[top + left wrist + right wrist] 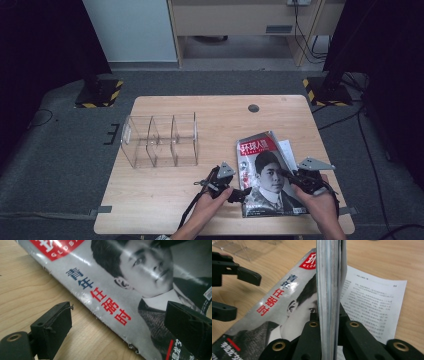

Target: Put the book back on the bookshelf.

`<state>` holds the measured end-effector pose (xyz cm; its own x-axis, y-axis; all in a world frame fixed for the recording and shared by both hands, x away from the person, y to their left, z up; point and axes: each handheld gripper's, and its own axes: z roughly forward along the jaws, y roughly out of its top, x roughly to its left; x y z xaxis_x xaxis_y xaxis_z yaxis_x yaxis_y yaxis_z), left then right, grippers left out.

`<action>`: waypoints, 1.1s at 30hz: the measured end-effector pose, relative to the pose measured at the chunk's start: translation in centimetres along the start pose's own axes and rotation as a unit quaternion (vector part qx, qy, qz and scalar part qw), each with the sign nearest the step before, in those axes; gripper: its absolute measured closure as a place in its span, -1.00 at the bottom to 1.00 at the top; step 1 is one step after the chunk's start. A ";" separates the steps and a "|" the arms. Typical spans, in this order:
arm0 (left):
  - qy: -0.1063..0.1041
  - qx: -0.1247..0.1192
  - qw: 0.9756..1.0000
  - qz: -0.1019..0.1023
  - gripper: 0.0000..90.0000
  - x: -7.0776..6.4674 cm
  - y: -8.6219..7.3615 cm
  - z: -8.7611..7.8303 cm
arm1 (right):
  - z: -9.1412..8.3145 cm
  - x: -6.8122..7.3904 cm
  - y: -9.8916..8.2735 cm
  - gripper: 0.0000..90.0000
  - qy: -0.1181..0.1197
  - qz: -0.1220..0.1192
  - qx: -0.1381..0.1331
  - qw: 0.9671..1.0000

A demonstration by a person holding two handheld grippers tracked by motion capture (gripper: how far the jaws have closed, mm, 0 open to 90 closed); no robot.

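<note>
A: What was cut off or hard to read, starting with the biggest thing?

B: The table [165, 200]; its near edge ran out of the high view at the bottom, under the person's forearms. Then the clear plastic organizer [160, 141], standing left of centre with three compartments; its walls were see-through and hard to trace.

A: And the magazine?

B: The magazine [267, 175] lay at the near right of the table, cover up. Its right edge was lifted, and in the right gripper view that edge stood as a vertical stack of pages [328, 297] that hid the middle of the scene. A printed sheet [372, 305] lay on the table under it, partly covered.

A: The grippers?

B: The right gripper [329, 326] was clamped tight on that lifted edge, pages pinched between its jaws. The left gripper [120, 327] stood wide apart and held nothing (one jaw over bare wood, the other over the cover's lower part), with the magazine's left edge running between them, untouched as far as I could tell.

A: Room to move?

B: Bare wood lay between organizer and magazine, and more along the far side of the table.
</note>
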<state>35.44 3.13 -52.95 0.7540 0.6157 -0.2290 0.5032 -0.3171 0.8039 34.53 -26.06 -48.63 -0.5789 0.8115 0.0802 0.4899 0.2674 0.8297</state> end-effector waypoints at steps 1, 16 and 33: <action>0.000 -0.002 1.000 -0.002 -0.84 0.0 0.0 0.0 | -0.1 0.0 0.1 0.95 0.002 -0.003 -0.004 1.000; -0.031 0.023 0.999 -0.012 -0.77 -0.2 -0.2 0.9 | -0.8 0.7 1.1 0.95 0.050 0.012 -0.060 0.997; -0.045 0.044 0.998 -0.022 -0.64 -0.1 -0.3 0.7 | 1.4 0.8 -0.5 0.95 0.089 0.040 0.002 0.995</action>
<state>35.46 2.65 -53.54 0.7631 0.5647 -0.3143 0.5686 -0.3555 0.7418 34.71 -24.78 -49.77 -0.6440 0.7257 0.2420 0.5406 0.2078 0.8152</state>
